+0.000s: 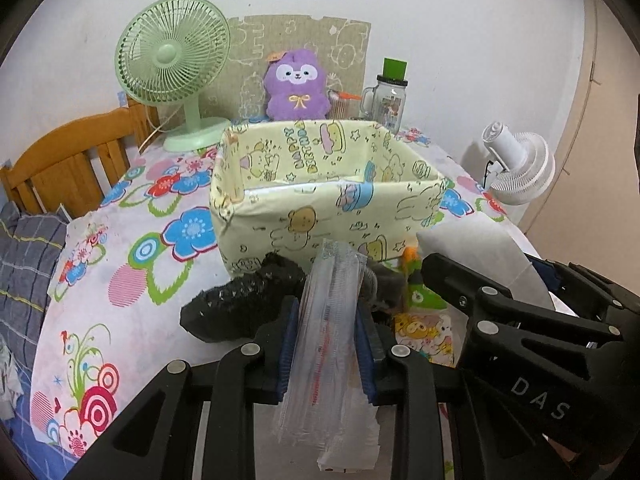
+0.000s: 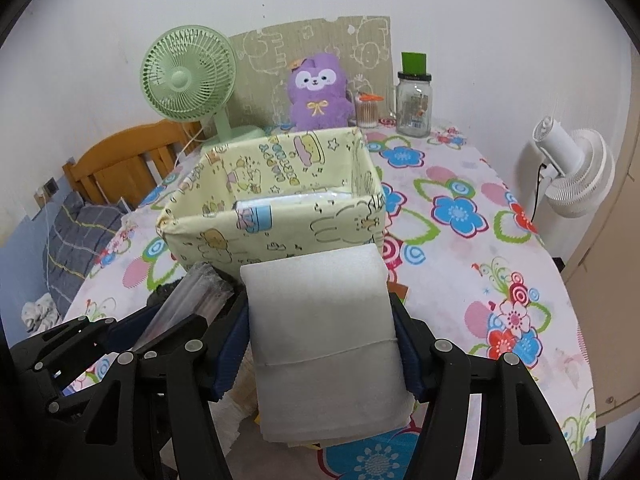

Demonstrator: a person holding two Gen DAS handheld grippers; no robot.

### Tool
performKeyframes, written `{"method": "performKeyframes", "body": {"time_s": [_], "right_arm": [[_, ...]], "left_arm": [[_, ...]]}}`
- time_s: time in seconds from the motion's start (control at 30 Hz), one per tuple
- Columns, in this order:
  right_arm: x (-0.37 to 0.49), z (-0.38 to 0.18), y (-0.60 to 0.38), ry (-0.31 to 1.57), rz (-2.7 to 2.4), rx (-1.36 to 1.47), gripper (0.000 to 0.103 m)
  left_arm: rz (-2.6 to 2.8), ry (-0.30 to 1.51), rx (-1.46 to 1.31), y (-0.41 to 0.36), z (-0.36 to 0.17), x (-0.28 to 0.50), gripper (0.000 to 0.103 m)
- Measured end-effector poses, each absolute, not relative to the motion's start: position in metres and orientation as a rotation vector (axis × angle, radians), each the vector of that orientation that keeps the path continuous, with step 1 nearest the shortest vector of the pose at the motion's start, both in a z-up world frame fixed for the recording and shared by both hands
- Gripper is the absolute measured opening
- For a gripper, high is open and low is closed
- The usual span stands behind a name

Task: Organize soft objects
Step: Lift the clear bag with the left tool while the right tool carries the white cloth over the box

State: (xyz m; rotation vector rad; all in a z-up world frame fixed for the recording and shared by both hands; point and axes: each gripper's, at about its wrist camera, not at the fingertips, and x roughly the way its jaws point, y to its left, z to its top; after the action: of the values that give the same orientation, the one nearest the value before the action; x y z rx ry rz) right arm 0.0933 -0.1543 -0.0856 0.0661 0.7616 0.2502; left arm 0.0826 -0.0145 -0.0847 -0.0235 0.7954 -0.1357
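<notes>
Tablecloth (image 1: 132, 240): black lump (image 1: 244, 300) escapes right view.

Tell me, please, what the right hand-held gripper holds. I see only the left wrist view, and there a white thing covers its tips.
Observer: The right hand-held gripper is shut on a folded white foam sheet. Its blue pads press on both sides of the sheet.
Operator: Is the sheet bound somehow?
Observer: Yes. A thin thread runs across it, near the pads.
</notes>
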Motion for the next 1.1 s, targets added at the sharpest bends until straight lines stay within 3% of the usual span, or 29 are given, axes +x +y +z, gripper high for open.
{"method": "performKeyframes", "body": {"time_s": [1.1], "right_arm": [[0.119, -0.022, -0.155, 0.649, 0.242, 0.076, 0.067]], "left_arm": [[-0.107, 0.682, -0.027, -0.012, -0.027, 0.11, 0.027]]}}
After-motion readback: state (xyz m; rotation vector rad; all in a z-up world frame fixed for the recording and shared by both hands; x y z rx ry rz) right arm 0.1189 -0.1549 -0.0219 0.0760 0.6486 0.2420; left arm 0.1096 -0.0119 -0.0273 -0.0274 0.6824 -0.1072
